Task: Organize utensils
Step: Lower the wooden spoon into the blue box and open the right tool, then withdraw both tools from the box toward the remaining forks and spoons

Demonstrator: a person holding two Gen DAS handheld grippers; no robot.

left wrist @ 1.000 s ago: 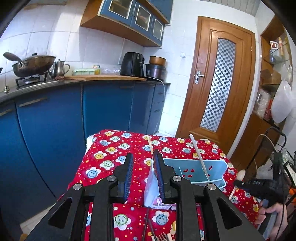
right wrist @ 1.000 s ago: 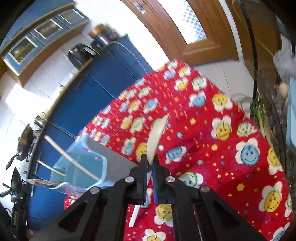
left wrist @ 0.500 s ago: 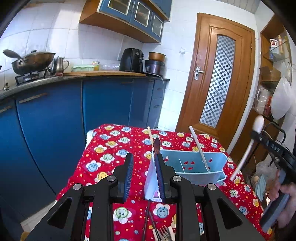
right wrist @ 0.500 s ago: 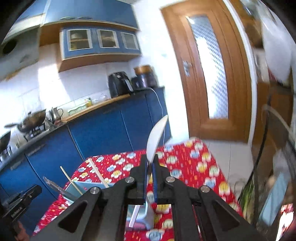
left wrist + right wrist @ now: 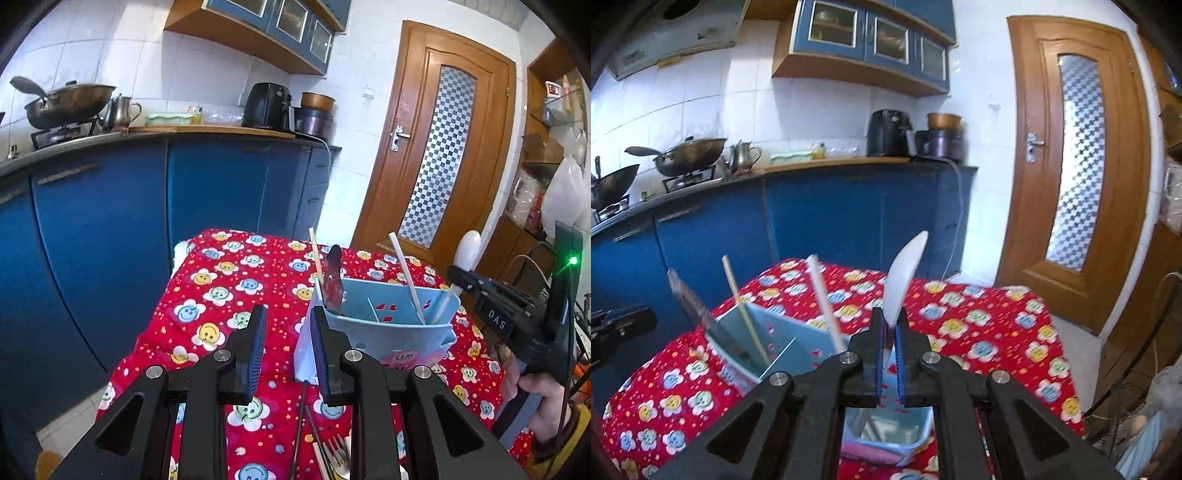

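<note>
A light-blue utensil holder [image 5: 388, 328] [image 5: 798, 332] stands on the red flowered tablecloth [image 5: 221, 295]. In it stand a knife [image 5: 334, 280] [image 5: 698, 310], a wooden chopstick [image 5: 316, 254] [image 5: 742, 306] and a white chopstick [image 5: 406, 277] [image 5: 823, 299]. My right gripper [image 5: 889, 317] [image 5: 455, 274] is shut on a white spoon [image 5: 905, 273] [image 5: 467, 247], bowl up, its handle reaching down into the holder's right end. My left gripper [image 5: 286, 314] is open and holds nothing; the holder's near left corner shows in its gap. In the right wrist view it [image 5: 620, 325] sits left of the holder.
A fork [image 5: 338, 454] and dark chopsticks [image 5: 303, 424] lie on the cloth under my left gripper. Blue cabinets [image 5: 110, 240] with a wok [image 5: 70, 103], kettle and air fryer stand behind the table. A wooden door [image 5: 436, 166] and shelves are to the right. The person's hand [image 5: 535, 398] holds the right gripper.
My right gripper rolled upright with the spoon and moved from over the cloth to over the holder's right end. The left gripper barely moved.
</note>
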